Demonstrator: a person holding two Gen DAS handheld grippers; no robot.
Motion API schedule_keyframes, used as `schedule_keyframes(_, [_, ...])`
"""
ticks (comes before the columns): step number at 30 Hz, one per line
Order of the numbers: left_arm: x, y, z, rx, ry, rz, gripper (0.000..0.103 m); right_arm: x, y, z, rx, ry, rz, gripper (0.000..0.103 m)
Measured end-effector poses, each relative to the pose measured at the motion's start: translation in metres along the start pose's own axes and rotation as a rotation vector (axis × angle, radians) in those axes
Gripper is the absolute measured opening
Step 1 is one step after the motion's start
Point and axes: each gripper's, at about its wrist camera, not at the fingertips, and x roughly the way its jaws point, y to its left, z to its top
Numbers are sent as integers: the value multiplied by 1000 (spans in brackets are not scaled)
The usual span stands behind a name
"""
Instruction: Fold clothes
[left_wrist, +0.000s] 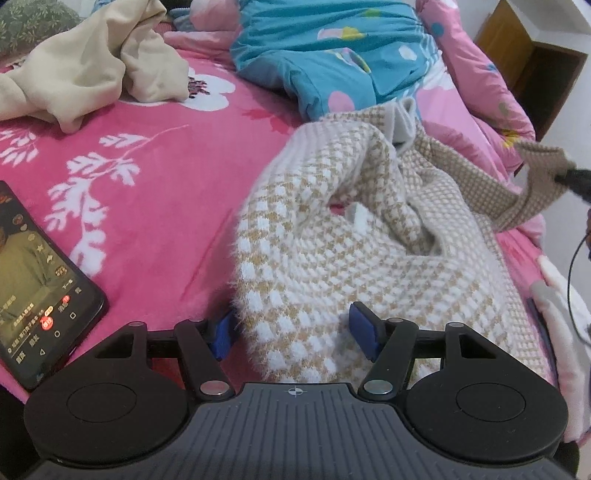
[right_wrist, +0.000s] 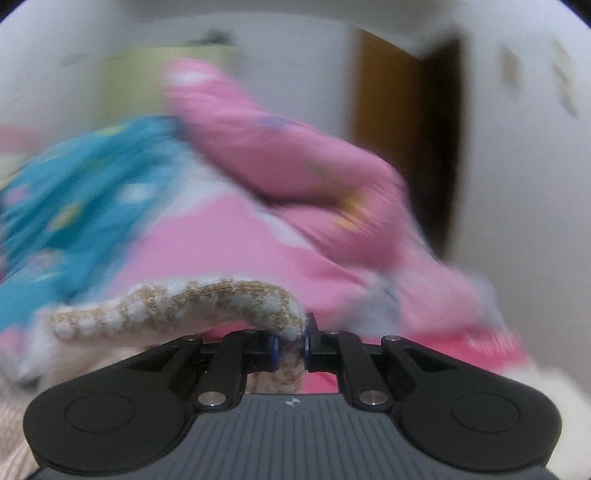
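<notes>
Where the room shows at all, it is a pale white wall (right_wrist: 517, 147) with a brown wooden door (right_wrist: 391, 122) standing ajar beyond the bed, all of it smeared by blur in the right wrist view. Most of the left wrist view is filled by a bright pink fleece bedspread with white leaf and flower prints (left_wrist: 147, 192). A bunched pink quilt (left_wrist: 476, 85) runs along its right edge, and a teal fabric with coloured dots (left_wrist: 321, 55) lies heaped at the far end. At the far left sits a crumpled cream-coloured garment (left_wrist: 92, 66).

The beige-and-white checked knit sweater (left_wrist: 351, 236) lies rumpled on the bedspread, right of centre, one strip of it (left_wrist: 532, 188) lifted off towards the right edge.

A black smartphone with a lit screen (left_wrist: 33, 288) rests flat on the bedspread at the near left.

The left gripper (left_wrist: 291, 328) has its blue-padded jaws spread wide, straddling the sweater's near edge without pinching it. The right gripper (right_wrist: 290, 347) is closed tightly on a fold of the sweater (right_wrist: 177, 302), which arches up and left from the pads.
</notes>
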Motion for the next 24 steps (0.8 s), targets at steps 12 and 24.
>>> schedule_keyframes(12, [2,-7,-3,8,-13,31,63,45,-9,-87,28,367,-91,84])
schedule_keyframes(24, [-3,-12,-10,-1,-47,46,57,-113,36,-114,-6,448,381,103])
